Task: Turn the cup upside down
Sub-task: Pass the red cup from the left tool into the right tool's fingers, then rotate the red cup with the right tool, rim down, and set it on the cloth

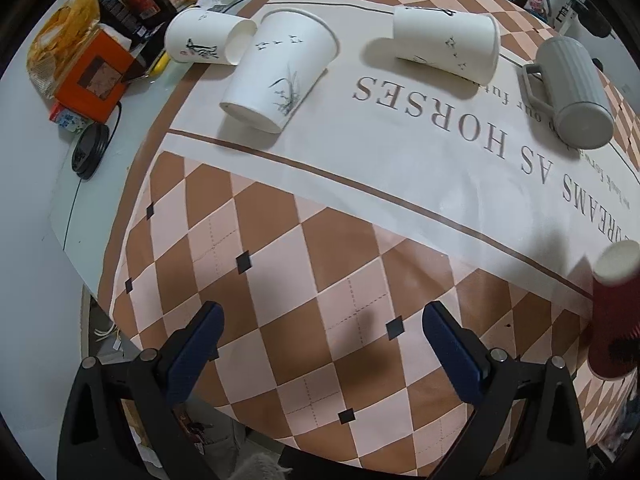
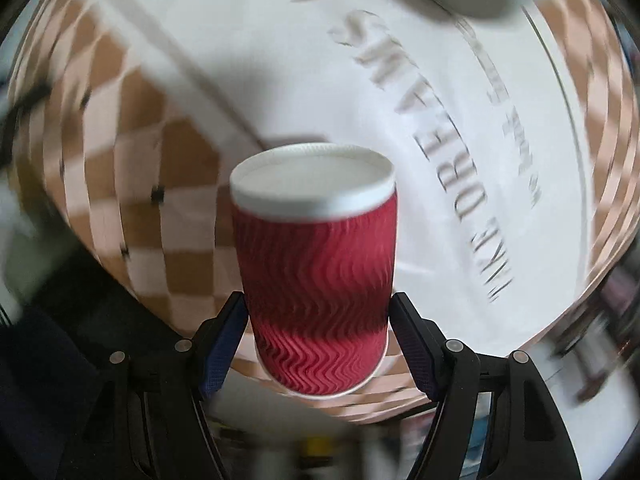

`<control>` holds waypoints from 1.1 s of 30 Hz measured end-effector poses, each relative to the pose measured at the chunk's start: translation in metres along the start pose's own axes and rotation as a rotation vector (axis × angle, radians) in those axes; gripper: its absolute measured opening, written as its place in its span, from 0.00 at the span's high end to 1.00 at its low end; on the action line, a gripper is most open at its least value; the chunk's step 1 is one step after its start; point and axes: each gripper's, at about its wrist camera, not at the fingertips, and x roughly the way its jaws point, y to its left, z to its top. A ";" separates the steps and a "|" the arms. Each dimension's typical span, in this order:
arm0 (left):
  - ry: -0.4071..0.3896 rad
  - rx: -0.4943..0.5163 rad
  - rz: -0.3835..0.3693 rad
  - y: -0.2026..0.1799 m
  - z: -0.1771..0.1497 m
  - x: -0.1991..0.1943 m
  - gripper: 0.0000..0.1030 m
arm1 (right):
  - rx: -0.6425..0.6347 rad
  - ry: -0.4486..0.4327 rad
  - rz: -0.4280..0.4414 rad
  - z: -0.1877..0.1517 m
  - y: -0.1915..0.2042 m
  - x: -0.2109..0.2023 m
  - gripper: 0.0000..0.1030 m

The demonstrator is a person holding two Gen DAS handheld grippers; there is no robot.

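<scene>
While left tongs (image 1: 322,344) hang wide open, empty, right tongs (image 2: 318,340) clamp rippled red paper cup (image 2: 316,276); long axis along fingers, white base outward.

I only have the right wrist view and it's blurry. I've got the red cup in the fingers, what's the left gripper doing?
Observer: The left gripper is open and holds nothing, above the checkered tablecloth.
Operator: Any other cups out there?
Observer: Yes, three white paper cups; the nearest one lies on its side on the cloth's white band, like the other two.
Operator: What's that grey blur at the top of my picture?
Observer: A ribbed grey mug, also on its side, its handle towards the paper cups.
Operator: And my cup?
Observer: The left view shows the red cup at its right edge, its flat white end uppermost.
</scene>
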 end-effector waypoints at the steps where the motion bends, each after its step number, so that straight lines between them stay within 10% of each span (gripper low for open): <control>1: 0.001 0.007 -0.004 -0.002 0.001 0.000 0.02 | 0.043 -0.002 0.028 0.003 -0.006 0.000 0.28; 12: 0.007 0.108 -0.154 -0.038 0.017 0.005 0.01 | 0.279 -0.012 0.204 -0.016 -0.059 0.008 0.18; 18: 0.030 0.122 -0.181 -0.057 0.032 0.011 0.00 | 0.263 -0.177 0.218 -0.011 -0.068 -0.009 0.15; 22: 0.020 0.164 -0.159 -0.072 0.041 0.007 0.00 | 0.274 -0.252 0.222 -0.013 -0.073 -0.011 0.31; 33: 0.027 0.179 -0.140 -0.100 0.063 0.017 0.00 | 0.550 -0.892 0.215 -0.066 -0.121 -0.064 0.31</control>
